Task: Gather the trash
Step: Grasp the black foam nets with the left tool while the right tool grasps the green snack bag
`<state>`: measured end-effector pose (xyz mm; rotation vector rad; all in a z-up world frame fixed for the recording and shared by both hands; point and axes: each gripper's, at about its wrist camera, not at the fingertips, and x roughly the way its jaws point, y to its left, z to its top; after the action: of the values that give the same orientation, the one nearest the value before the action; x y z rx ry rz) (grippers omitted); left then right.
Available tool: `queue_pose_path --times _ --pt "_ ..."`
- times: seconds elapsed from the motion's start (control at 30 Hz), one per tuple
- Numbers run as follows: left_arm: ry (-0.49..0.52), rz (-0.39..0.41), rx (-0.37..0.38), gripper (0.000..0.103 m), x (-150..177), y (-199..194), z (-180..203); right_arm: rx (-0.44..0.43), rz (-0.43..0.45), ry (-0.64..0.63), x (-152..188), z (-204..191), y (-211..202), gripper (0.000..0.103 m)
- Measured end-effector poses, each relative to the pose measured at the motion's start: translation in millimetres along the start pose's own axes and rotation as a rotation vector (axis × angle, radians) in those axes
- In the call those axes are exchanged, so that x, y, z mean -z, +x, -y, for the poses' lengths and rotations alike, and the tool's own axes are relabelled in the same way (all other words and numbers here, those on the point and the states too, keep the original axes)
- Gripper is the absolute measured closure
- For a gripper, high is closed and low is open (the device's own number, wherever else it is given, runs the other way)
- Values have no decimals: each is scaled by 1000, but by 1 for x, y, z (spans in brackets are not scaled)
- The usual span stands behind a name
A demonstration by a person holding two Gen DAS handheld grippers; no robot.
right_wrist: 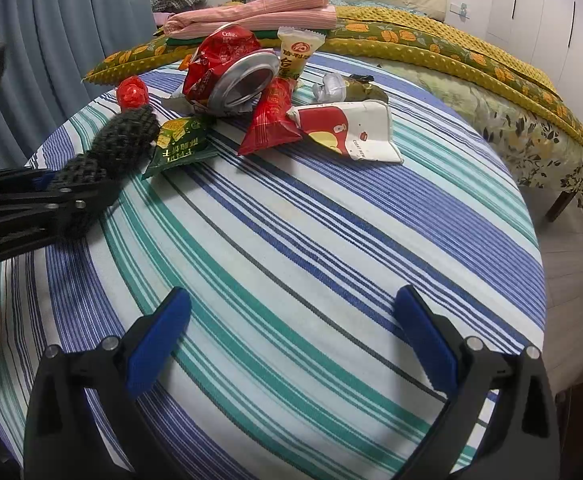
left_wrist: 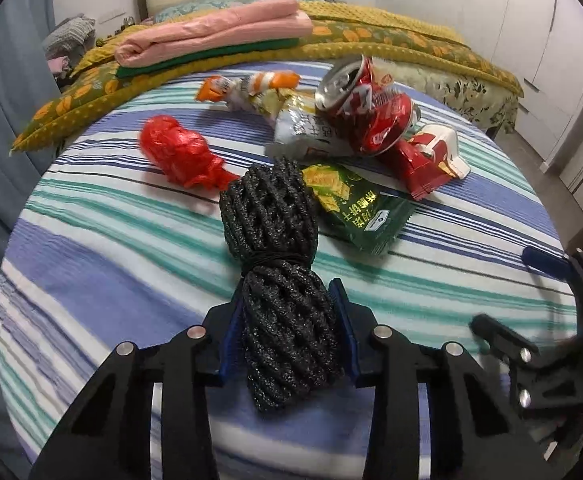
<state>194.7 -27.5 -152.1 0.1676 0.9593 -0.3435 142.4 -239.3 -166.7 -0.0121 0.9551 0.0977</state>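
My left tool (left_wrist: pixel 287 344) pinches the black net bundle (left_wrist: pixel 279 264) on the striped table (right_wrist: pixel 331 240); my right tool (right_wrist: pixel 291 344) hangs wide, holding nothing.

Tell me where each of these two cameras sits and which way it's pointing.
Left wrist: sits on the left gripper, looking forward and down over the striped table toward the bed; its jaws pinch a black mesh bundle, and the right gripper shows at right.
Right wrist: sits on the right gripper, looking the same way from further right; its jaws stand open over bare cloth, and the left gripper shows at left.
Shared: the bundle, crushed can, green packet and bed.
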Motion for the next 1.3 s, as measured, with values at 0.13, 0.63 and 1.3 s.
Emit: queue_pose_path --times 0.13,0.63,1.3 --pt "-35 13 -3 64 20 -26 -22 0 0 0 0 0 0 5" --pt "-60 9 -83 20 54 -19 -53 2 0 0 0 -1 -1 5" --pt "-73 6 -69 7 52 -12 -59 -236 -19 -222 -99 -88 24 23"
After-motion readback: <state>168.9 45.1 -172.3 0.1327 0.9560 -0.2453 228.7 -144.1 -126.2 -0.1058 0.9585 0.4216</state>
